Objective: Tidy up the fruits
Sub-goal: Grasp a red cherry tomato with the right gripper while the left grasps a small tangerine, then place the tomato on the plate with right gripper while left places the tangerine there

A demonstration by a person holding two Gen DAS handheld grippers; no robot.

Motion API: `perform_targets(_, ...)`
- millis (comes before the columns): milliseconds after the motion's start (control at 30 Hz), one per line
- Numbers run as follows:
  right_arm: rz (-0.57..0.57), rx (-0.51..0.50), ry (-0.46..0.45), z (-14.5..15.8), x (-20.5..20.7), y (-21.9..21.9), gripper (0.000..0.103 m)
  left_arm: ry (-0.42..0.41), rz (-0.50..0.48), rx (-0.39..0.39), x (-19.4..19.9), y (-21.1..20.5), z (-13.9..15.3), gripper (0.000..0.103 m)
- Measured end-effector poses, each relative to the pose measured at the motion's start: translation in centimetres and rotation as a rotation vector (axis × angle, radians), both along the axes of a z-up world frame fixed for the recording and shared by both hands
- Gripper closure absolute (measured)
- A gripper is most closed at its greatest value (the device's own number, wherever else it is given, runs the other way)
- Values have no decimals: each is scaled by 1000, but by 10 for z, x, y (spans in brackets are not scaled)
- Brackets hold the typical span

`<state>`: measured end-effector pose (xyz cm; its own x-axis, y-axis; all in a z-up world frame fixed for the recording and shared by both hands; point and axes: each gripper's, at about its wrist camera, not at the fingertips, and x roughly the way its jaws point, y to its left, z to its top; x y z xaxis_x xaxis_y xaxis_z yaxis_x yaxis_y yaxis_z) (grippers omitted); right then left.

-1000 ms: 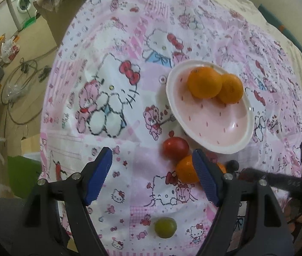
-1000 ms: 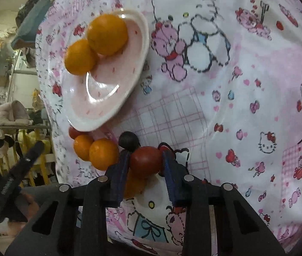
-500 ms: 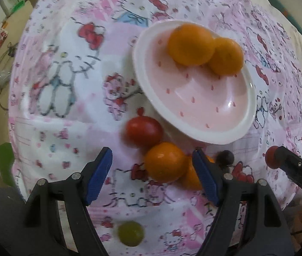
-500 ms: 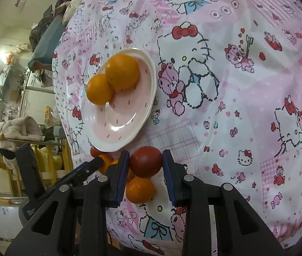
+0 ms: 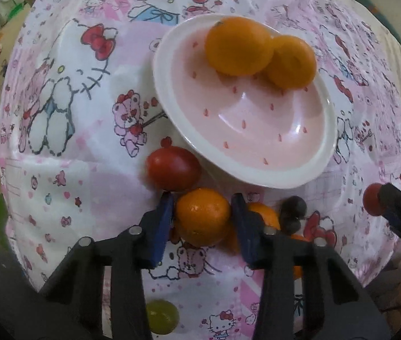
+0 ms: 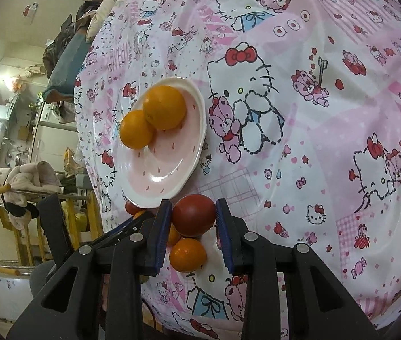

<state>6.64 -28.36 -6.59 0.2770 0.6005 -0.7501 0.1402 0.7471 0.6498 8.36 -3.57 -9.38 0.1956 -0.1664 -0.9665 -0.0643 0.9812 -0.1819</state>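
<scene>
My left gripper (image 5: 202, 216) points down at the cloth and its jaws are closing, blue pads touching both sides of an orange (image 5: 203, 212). Beside that orange lie a red fruit (image 5: 173, 168), a second orange (image 5: 264, 212) and a small dark fruit (image 5: 292, 212). The pink plate (image 5: 260, 177) behind them holds two oranges (image 5: 238, 45). My right gripper (image 6: 193, 218) is shut on another red fruit (image 6: 193, 214), held above the cloth just in front of the plate (image 6: 202, 141). That gripper also shows at the right edge of the left wrist view.
A green fruit (image 5: 162, 316) lies near the table's front edge, between the left gripper's arms. The pink cartoon-print tablecloth (image 6: 314, 141) covers the round table. Household clutter and a drying rack (image 6: 16, 192) stand beyond the table's left edge.
The left gripper came down over the loose fruit and its jaws closed in from wide apart onto the orange. The right gripper rose a little with the red fruit.
</scene>
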Motion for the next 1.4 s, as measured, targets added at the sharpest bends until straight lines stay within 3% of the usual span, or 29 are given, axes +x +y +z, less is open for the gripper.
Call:
perform_targets(367, -6, -22, 4, -2, 1, 1, 70, -55, -50, 3, -14, 5, 18, 68)
perform_targets(633, -13, -38, -24, 3, 3, 5, 70, -165, -62, 58, -22, 19, 44, 68)
perform_targets(967, -25, -55, -109, 22, 23, 8, 70, -251, -125, 130, 22, 24, 80, 68)
perform_targets(1400, 11, -77, -103, 9, 68, 24, 70, -183, -182, 115, 75, 10, 48, 67)
